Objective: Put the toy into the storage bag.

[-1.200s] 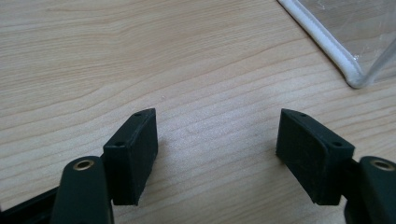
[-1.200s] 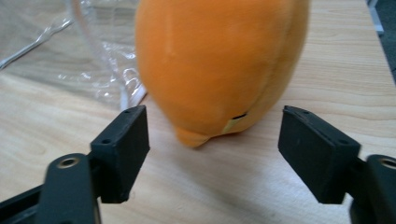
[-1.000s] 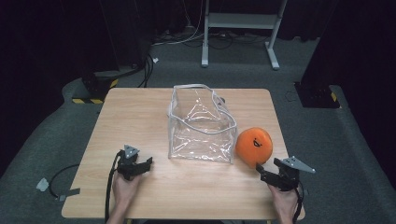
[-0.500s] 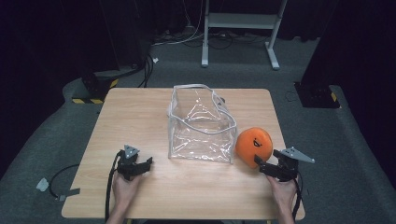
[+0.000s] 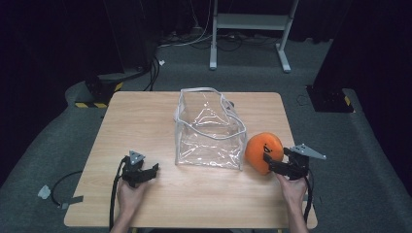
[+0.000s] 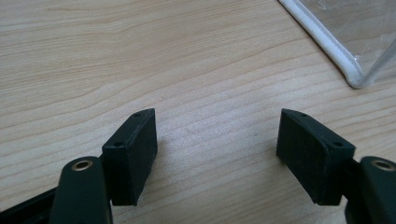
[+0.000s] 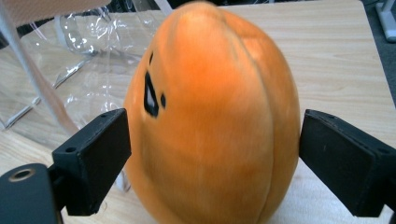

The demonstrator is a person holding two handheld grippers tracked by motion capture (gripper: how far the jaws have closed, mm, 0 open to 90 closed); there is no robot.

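Left gripper (image 5: 145,171): it rests low over the front left part of the table in the person's left hand (image 5: 128,194), jaws spread wide with nothing between them. In the left gripper view only bare wood grain lies between the two black pads.
Table (image 5: 145,116): light wood, with a dark floor around it.
Clear bag (image 5: 209,131): a transparent plastic tote with white piping stands upright and open-topped at the middle of the table. Its lower corner shows at the upper right of the left gripper view (image 6: 348,70), near the left gripper but apart from it.
Orange plush (image 5: 263,152): a round orange soft toy with small dark markings sits on the table just beside the bag's right side.
Right gripper (image 5: 268,160): held in the right hand (image 5: 293,187) at the toy's right. Its jaws have just been opening and now flank the plush (image 7: 210,121), which sits between them; whether either pad presses on the fabric cannot be told.
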